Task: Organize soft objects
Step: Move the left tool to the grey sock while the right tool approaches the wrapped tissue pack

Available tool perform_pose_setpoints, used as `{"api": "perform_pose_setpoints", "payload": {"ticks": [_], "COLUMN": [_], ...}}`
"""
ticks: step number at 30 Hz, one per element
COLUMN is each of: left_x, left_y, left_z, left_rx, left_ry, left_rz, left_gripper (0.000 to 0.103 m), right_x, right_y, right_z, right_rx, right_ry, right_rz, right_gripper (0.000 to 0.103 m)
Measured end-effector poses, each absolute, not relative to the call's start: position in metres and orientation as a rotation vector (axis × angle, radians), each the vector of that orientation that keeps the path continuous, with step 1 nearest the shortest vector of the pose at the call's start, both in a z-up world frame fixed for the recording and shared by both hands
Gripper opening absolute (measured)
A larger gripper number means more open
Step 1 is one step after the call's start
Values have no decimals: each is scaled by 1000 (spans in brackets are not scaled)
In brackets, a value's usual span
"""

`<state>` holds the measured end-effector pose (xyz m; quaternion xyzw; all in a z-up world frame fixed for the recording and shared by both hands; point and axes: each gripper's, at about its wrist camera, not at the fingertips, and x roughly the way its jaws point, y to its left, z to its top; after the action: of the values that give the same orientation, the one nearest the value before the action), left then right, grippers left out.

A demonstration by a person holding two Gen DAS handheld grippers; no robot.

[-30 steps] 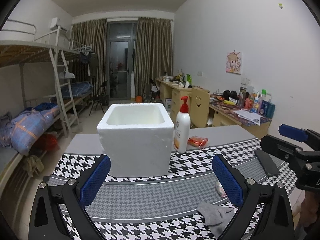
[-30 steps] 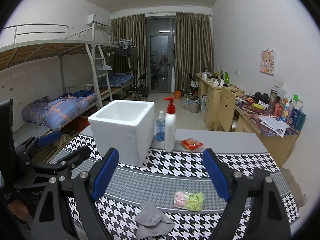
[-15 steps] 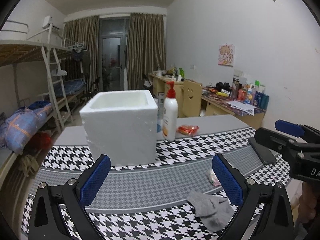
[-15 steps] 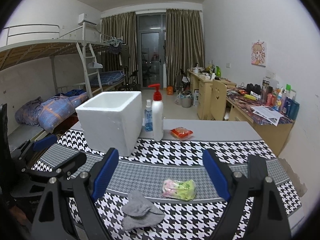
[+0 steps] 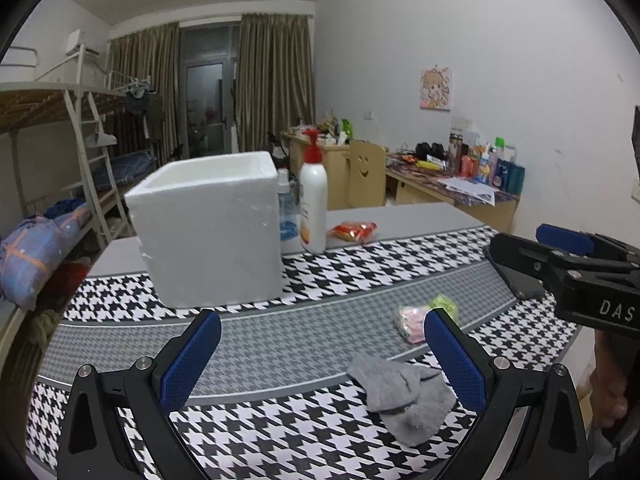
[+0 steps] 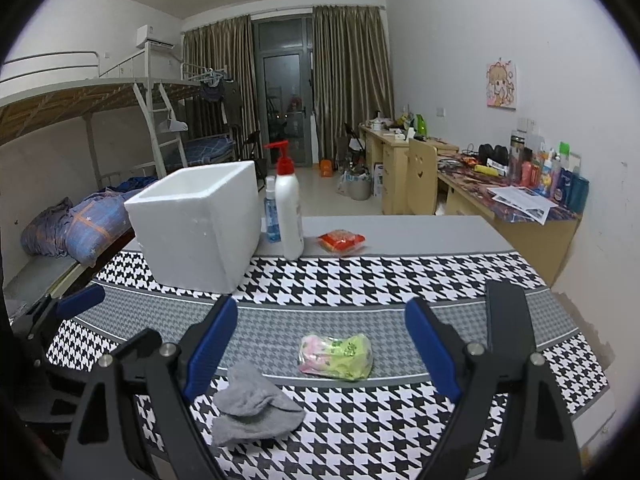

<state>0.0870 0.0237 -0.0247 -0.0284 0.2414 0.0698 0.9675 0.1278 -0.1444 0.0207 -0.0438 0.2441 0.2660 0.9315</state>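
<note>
Both grippers are hovering with jaws wide apart — the left gripper (image 5: 320,356) and right gripper (image 6: 322,344). The gray sock (image 6: 254,406) is lying near, the soft packet (image 6: 336,358) just beyond — the foam box (image 6: 200,226) standing far left.

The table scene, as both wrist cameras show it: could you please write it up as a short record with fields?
surface: houndstooth cloth on the table
container: white foam box, open top, at the back left
soft items: grey sock, crumpled, nearest; pink and green packet beside it
behind: pump bottle, small blue bottle, red packet
left gripper: open, empty
right gripper: open, empty
</note>
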Motion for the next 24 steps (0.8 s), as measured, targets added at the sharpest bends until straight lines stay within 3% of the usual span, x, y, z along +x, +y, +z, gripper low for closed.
{"api": "perform_pose_setpoints", "payload": {"ticks": [24], "left_x": [114], "left_y": [-5], "left_z": [-69], "left_rx": [-27], "left_ry": [647], "left_rz": [46], "left_gripper": [102], "right_x": [163], "right_y": [-155], "right_z": [-19], "right_rx": [-82], "right_ry": [618], "right_rz": [479], "right_gripper": [89]}}
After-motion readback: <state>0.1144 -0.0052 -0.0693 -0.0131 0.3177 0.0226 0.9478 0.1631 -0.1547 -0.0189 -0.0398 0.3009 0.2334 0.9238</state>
